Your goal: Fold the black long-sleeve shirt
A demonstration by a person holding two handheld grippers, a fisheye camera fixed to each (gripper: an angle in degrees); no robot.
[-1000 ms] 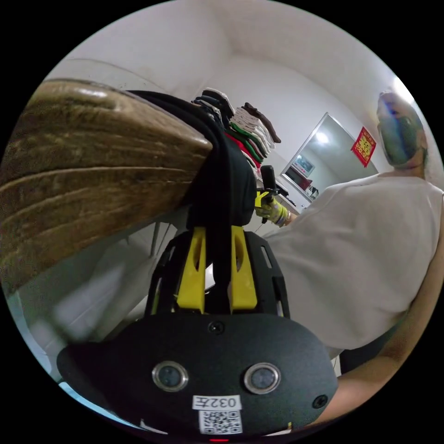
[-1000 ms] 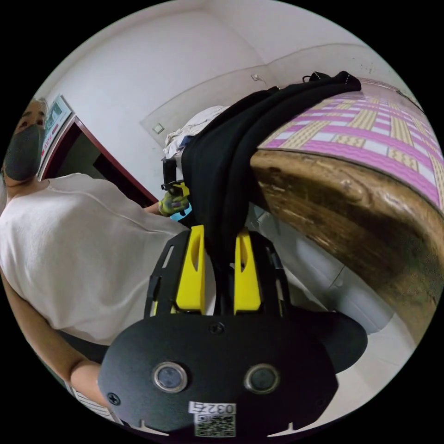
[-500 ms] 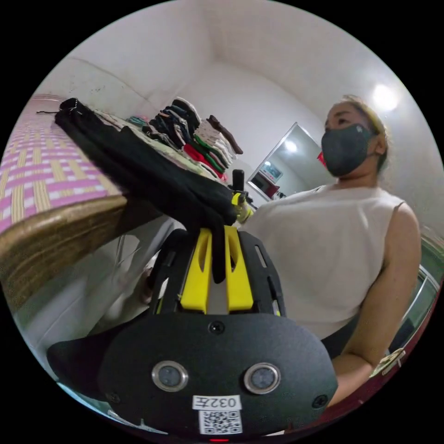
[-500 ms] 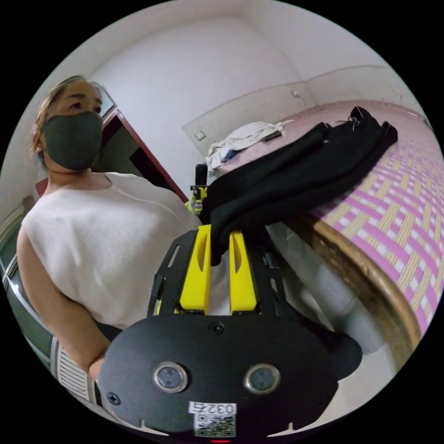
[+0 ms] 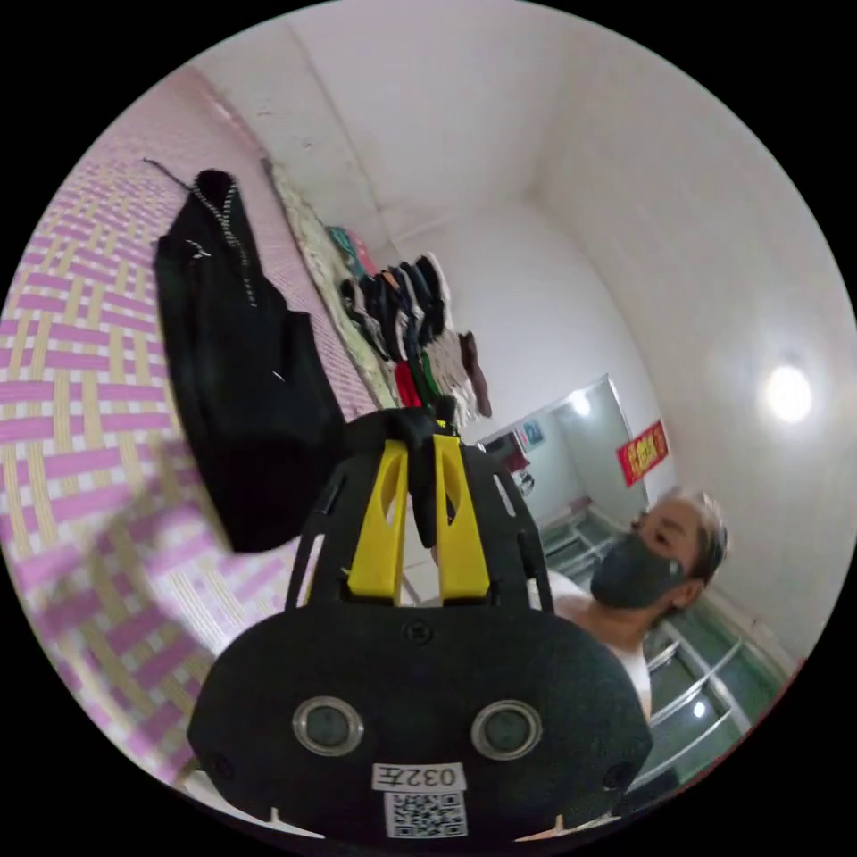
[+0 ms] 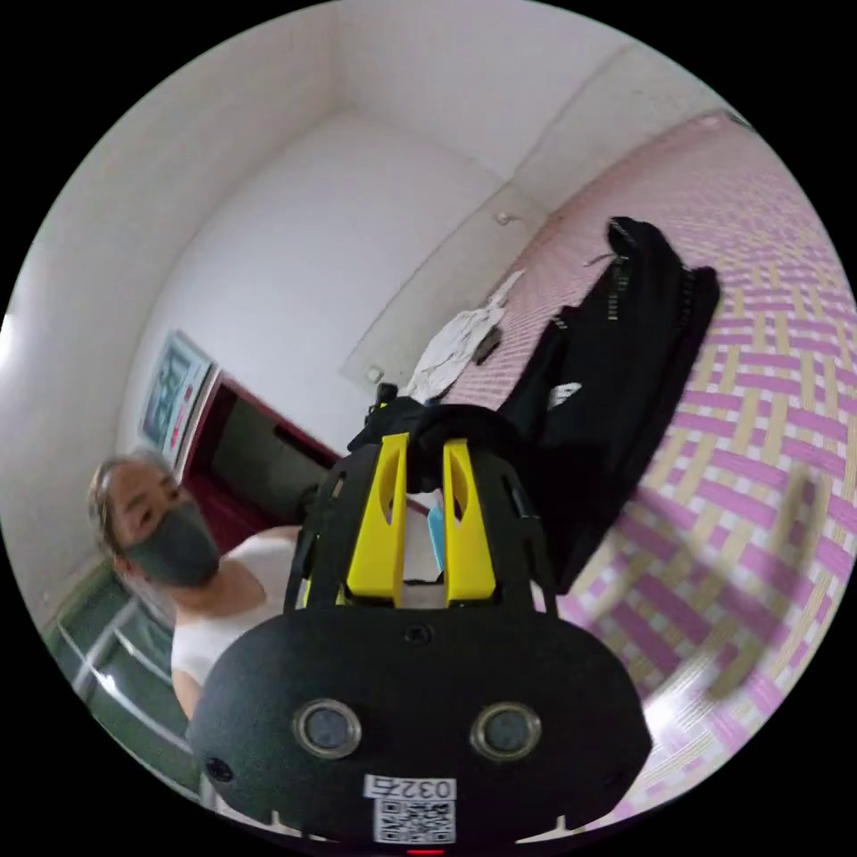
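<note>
The black long-sleeve shirt lies lengthwise on the pink and yellow woven mat, its near end lifted off the surface. My left gripper is shut on that raised hem, with black cloth pinched between the yellow jaws. In the right gripper view the same shirt stretches away over the mat, and my right gripper is shut on the other corner of the lifted hem. A zip and neckline sit at the shirt's far end.
A row of folded clothes stands along the wall beyond the shirt. A white garment lies at the mat's far side. The person in a white top stands behind the grippers, near a dark red doorway.
Both grippers have risen from below the bed's edge to above the mat, carrying the shirt's hem up and forward over the garment. The jaws stayed shut on the cloth.
</note>
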